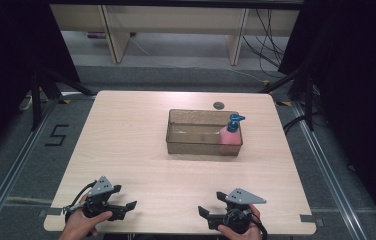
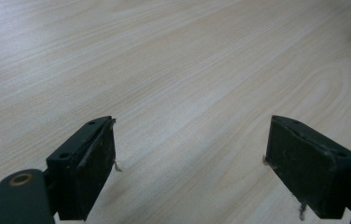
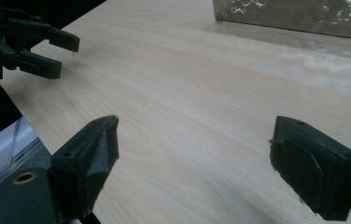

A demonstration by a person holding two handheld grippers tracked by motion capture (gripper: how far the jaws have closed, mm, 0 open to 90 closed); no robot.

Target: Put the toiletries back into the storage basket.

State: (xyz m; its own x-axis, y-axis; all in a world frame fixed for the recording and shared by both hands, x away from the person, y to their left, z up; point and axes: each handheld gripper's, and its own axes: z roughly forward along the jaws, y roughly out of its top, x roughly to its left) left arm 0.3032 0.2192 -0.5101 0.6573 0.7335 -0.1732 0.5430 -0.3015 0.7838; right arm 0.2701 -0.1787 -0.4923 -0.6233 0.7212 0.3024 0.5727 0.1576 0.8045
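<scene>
Both grippers, left gripper (image 1: 126, 209) and right gripper (image 1: 205, 216), are resting wide open and empty at the desk's (image 1: 126, 145) near edge. The pump bottle (image 1: 231, 135) is standing in the tray's (image 1: 196, 146) right end; probably light and slippery, best gripped around its body.

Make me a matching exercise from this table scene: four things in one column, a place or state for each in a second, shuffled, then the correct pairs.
Things:
1. pump bottle
2. clear bin
3. left gripper
4. right gripper

Places or states:
A. open, near the table's near-left corner
B. stands upright in the right end of the bin
C. open, near the table's near-right edge
D. sits on the table past its middle, toward the far side

Pairs: 1-B, 2-D, 3-A, 4-C
</scene>
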